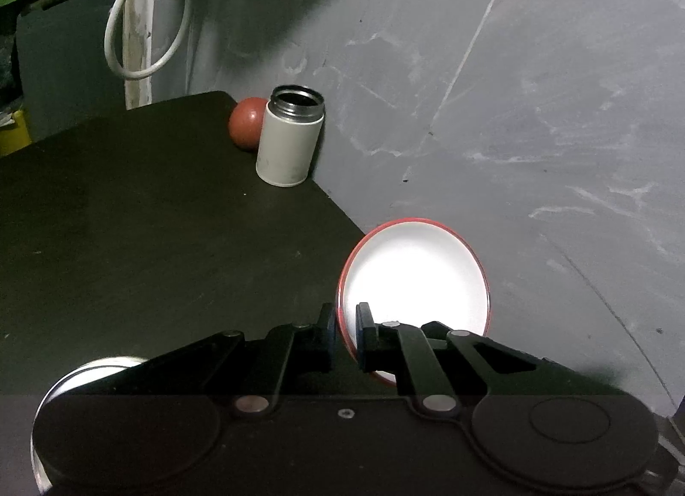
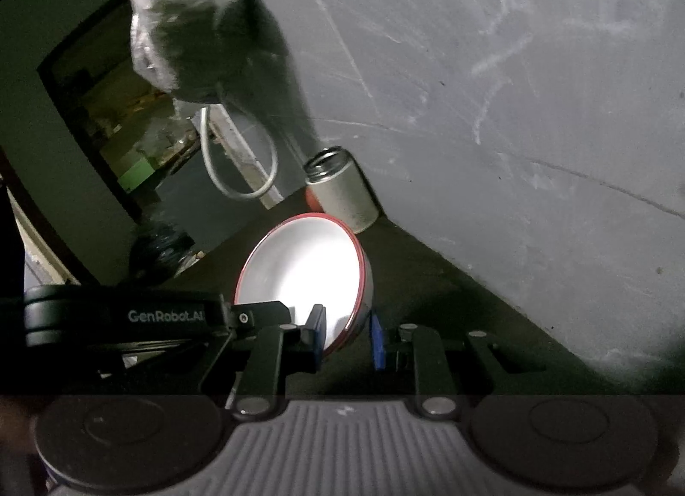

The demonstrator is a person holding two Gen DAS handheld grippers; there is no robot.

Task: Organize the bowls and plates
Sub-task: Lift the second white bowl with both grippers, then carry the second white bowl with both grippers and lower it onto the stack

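Pinching the thin red rim of a round plate [image 1: 415,277], the left claw [image 1: 346,331] has its blue-padded fingers pressed onto either side of that edge, so the plate stands tilted on edge above the desk's [image 1: 150,218] far border, its glossy white face glaring in the light. In the right wrist view, the right claw [image 2: 347,335] straddles the wall of a bowl [image 2: 306,271]: one blue pad lies inside against the smooth white interior, while the other stands just outside the red-banded wall with a small gap, so I cannot tell if the grip is closed. The bowl is tipped on its side, hollow facing the camera. The desk is matte black with a rounded corner. Near that corner stands an upright cylindrical flask [image 1: 289,136], its body pale and matte, its neck open with a dark metal threaded collar. Just behind it, touching or nearly so, sits a smooth reddish ball-shaped thing [image 1: 246,121]. A scuffed grey wall [image 1: 513,111] rises behind, and a white cable [image 1: 147,21] hangs in a loop.
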